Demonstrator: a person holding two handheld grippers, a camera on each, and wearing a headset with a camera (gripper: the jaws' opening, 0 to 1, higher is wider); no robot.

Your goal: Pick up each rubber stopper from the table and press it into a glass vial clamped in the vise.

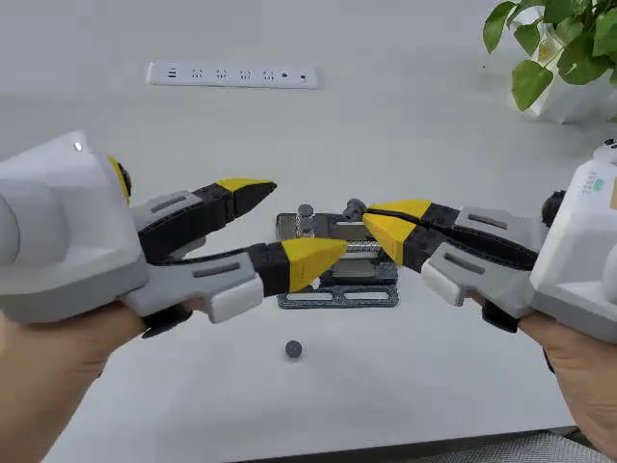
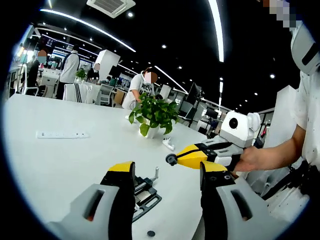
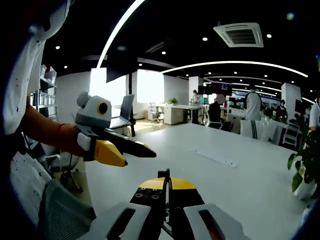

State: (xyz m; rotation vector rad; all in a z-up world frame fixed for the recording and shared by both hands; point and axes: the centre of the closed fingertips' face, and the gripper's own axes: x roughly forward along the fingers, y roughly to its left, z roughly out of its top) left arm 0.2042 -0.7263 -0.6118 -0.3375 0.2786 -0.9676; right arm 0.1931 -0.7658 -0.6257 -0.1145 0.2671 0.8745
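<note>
White table (image 1: 434, 116): vise (image 1: 337, 289), loose stopper (image 1: 293, 349); second stopper (image 1: 355, 206) in right gripper (image 1: 370, 218).

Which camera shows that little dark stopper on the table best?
The head view: the small dark round rubber stopper lies unobstructed on the white table. The left gripper view shows it as a tiny speck low down.

Head view downward, close above vise (image 1: 337, 289).
</note>
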